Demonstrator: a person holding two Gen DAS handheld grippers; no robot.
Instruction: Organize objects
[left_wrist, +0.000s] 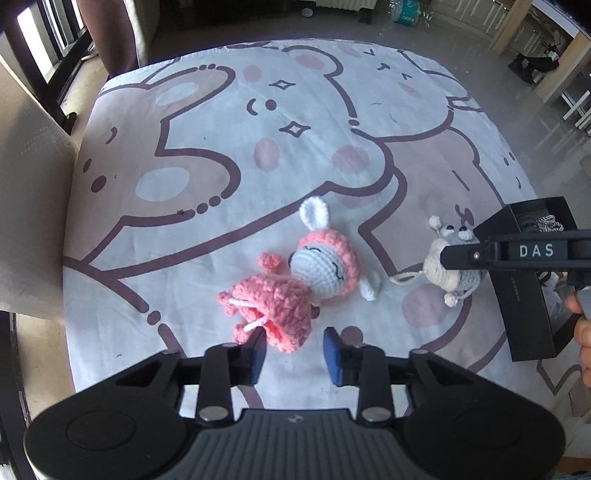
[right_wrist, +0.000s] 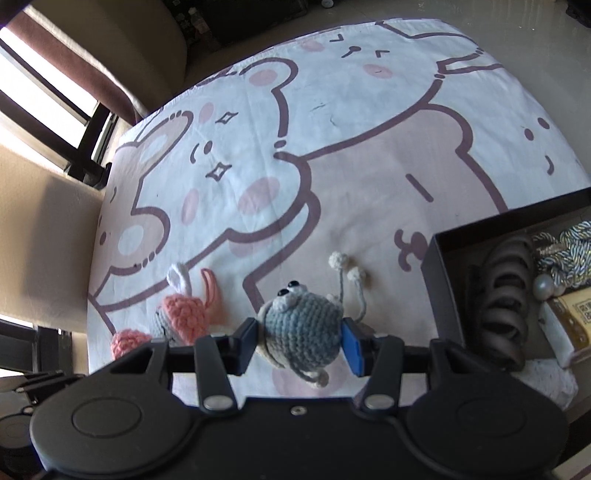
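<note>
A pink and white crochet bunny doll (left_wrist: 295, 284) lies on the cartoon-print cloth (left_wrist: 221, 155). My left gripper (left_wrist: 294, 350) is open and empty just in front of the doll's pink body. My right gripper (right_wrist: 299, 338) is shut on a small grey and cream crochet toy (right_wrist: 301, 332), which also shows in the left wrist view (left_wrist: 448, 266), held at the cloth surface. The bunny doll shows in the right wrist view (right_wrist: 181, 314), left of the grey toy. A black open box (right_wrist: 517, 288) stands right of the grey toy.
The black box (left_wrist: 524, 295) holds a dark hair claw (right_wrist: 506, 295), a striped cord (right_wrist: 569, 254), pearls and a small card. A beige chair back (left_wrist: 29, 221) stands at the table's left edge. The cloth (right_wrist: 369, 147) extends far beyond the toys.
</note>
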